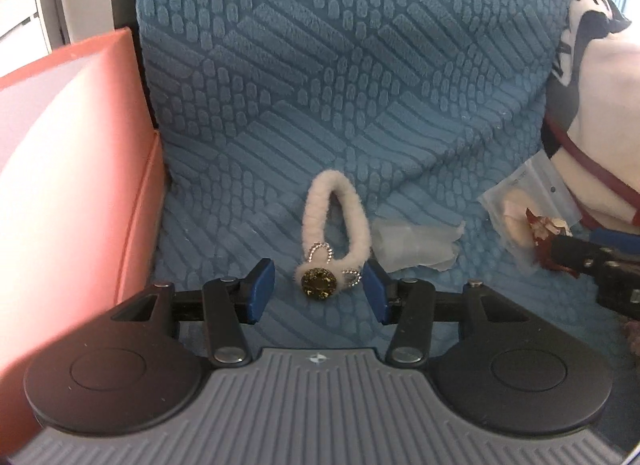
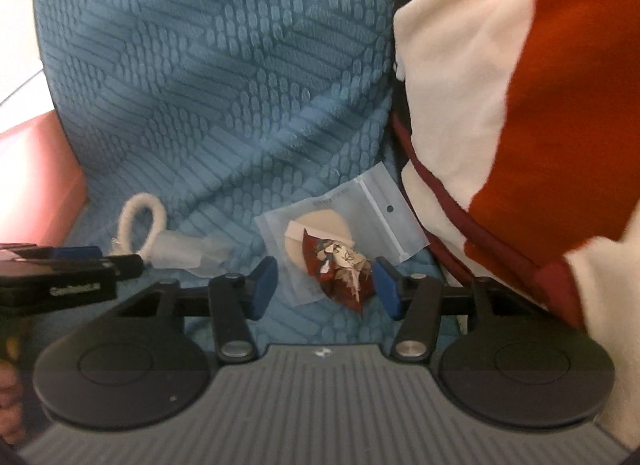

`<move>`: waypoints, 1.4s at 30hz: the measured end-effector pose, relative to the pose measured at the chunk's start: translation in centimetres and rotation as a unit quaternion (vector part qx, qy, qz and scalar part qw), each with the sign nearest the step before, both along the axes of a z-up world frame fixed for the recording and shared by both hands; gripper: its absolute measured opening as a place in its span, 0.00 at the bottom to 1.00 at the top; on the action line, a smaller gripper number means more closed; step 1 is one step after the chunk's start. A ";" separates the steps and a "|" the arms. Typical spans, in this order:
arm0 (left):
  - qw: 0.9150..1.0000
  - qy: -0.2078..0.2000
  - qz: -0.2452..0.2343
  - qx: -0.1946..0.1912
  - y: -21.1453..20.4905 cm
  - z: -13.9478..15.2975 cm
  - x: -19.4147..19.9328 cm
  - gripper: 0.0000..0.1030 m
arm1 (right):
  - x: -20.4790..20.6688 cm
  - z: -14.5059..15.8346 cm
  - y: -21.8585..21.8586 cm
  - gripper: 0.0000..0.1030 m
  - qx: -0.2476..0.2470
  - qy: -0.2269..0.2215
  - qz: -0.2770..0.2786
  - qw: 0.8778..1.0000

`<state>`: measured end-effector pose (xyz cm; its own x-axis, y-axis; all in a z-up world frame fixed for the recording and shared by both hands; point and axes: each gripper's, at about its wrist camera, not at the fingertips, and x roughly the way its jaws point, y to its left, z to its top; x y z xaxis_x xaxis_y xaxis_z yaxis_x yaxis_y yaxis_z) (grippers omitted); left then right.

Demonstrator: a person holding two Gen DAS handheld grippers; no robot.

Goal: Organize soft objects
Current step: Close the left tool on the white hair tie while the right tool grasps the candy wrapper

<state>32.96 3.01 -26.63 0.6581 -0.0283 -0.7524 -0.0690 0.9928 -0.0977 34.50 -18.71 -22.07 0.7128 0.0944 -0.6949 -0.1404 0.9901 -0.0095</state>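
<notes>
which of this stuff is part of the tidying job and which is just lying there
Part of the job:
fluffy hair tie, between the open left gripper fingers
red wrapper, between the open right gripper fingers
clear pouch under the wrapper

Just lying about:
blue cover
pink box
crumpled plastic
red and cream blanket
</notes>
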 end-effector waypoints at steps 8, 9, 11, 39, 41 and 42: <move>1.000 -0.006 -0.006 0.002 0.4 -0.4 0.4 0.53 | 1.5 -1.1 0.7 0.44 -0.021 0.014 -0.008 1.000; 1.000 -0.008 -0.006 0.008 0.3 -0.4 0.4 0.53 | 1.7 -1.2 0.6 0.42 -0.020 0.017 -0.013 1.000; 1.000 -0.010 -0.009 0.014 0.2 -0.4 0.4 0.53 | 2.0 -1.4 0.3 0.42 -0.016 0.020 -0.023 0.999; 0.998 -0.051 -0.031 0.023 -0.7 0.2 -2.1 0.33 | 0.3 -0.6 0.7 0.32 -0.003 0.012 -0.002 1.000; 0.998 -0.049 -0.031 0.011 -0.7 0.4 -2.6 0.33 | 0.0 -0.4 0.6 0.32 0.002 0.009 0.002 1.000; 0.998 -0.047 -0.032 0.007 -0.7 0.5 -2.8 0.33 | -0.2 -0.2 0.6 0.32 0.004 0.008 0.003 1.000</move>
<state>30.20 2.32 -26.09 0.7233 -0.0625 -0.6877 0.0043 0.9963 -0.0860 34.33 -18.11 -22.30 0.7015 0.1041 -0.7050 -0.1455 0.9894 0.0012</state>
